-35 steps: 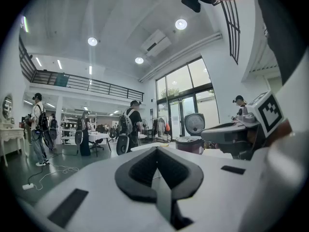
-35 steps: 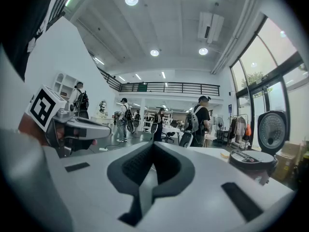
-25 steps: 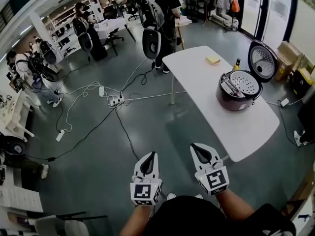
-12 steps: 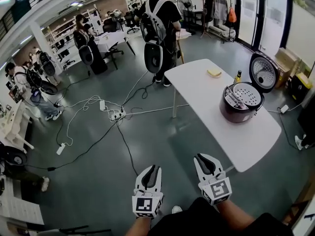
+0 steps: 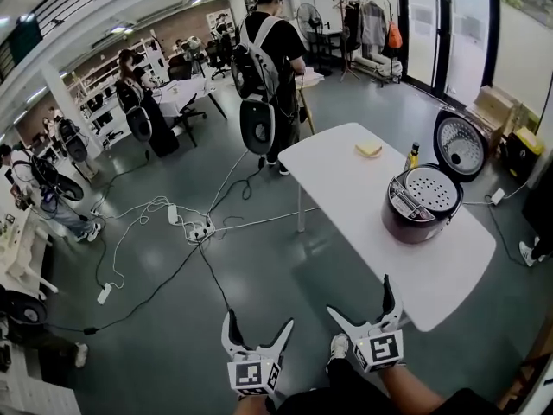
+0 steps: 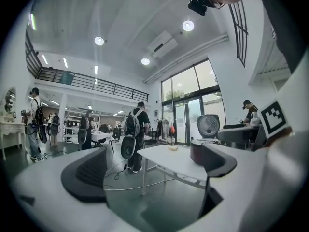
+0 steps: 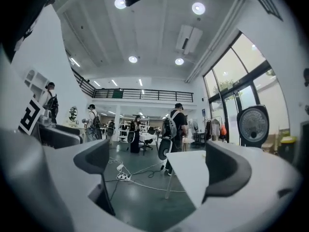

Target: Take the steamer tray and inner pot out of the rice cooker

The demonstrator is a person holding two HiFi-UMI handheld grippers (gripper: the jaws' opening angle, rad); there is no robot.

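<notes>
Your left hand-held gripper (image 5: 257, 327) and right hand-held gripper (image 5: 359, 301): both released, jaws just sprung wide, nothing between them. Rice cooker (image 5: 404, 221), open, steamer tray (image 5: 430, 188) seated, on worktop (image 5: 346, 180).

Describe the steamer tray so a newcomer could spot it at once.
Find the long white table in the open hall; a dark rice cooker stands on it, lid raised. The steamer tray is the pale round insert lying flat in the cooker's mouth, dotted with holes, unlike the upright lid behind it.
</notes>
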